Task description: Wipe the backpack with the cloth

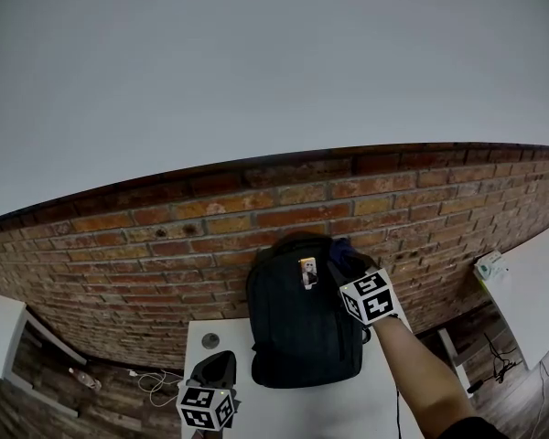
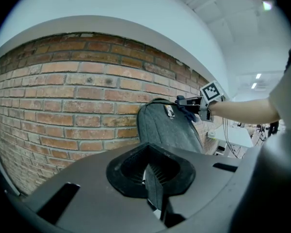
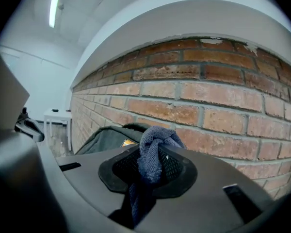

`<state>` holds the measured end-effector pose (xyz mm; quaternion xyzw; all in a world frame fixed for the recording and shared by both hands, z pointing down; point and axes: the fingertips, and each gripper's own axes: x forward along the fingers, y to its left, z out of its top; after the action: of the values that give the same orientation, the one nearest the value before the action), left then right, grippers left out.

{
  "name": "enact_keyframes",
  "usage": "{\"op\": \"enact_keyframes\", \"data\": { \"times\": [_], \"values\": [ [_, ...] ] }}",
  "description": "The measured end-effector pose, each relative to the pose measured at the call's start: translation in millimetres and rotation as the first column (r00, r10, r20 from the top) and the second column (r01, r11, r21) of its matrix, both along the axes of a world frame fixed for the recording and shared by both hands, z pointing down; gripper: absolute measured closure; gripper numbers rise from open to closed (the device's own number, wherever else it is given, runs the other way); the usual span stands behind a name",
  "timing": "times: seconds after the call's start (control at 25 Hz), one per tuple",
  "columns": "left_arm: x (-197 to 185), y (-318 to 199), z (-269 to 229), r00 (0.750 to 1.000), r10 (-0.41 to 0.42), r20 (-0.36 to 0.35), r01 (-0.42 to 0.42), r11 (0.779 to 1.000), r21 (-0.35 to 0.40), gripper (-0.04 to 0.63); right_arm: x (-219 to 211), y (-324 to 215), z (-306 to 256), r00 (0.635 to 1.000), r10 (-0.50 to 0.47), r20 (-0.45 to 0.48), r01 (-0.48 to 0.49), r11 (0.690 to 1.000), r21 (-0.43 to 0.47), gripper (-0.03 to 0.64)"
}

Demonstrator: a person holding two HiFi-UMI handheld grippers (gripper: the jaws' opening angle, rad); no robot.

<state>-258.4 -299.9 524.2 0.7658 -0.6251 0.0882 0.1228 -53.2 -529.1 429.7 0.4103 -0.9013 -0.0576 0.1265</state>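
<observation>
Blue cloth [image 3: 154, 144] sat clamped in your right gripper [image 3: 152, 169] at the top corner of the backpack [image 1: 302, 332] on the table [image 1: 339, 414]. Your left gripper [image 2: 154, 181] hung closed and empty; most wiping seemed left to do

Red brick wall [image 1: 165, 236] running across the back, white tabletop [image 1: 329, 410] at 6 o'clock, small grey disc [image 1: 210, 340] on it, white cable [image 1: 151, 382] at 8 o'clock, another white table [image 1: 540, 291] at 3 o'clock.
</observation>
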Motion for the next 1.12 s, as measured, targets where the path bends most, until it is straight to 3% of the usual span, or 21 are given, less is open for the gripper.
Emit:
{"op": "enact_keyframes", "data": {
  "times": [0.28, 0.56, 1.12],
  "values": [
    [-4.7, 3.0, -0.7, 1.000, -0.009, 0.002, 0.009, 1.000, 0.003, 0.604, -18.8, -1.3, 13.4, 0.993, -0.058, -0.098, 0.055, 0.998, -0.041, 0.551],
    [2.9, -0.3, 0.9, 1.000, 0.008, -0.002, -0.008, 1.000, -0.001, 0.604, -31.2, 19.7, 42.3, 0.963, -0.148, -0.225, 0.136, 0.988, -0.067, 0.551],
    [11.2, -1.4, -2.6, 0.999, 0.034, 0.021, -0.034, 0.999, 0.008, 0.604, -32.1, 56.4, 77.7, 0.958, -0.213, -0.192, 0.193, 0.974, -0.116, 0.551]
  ]
}}
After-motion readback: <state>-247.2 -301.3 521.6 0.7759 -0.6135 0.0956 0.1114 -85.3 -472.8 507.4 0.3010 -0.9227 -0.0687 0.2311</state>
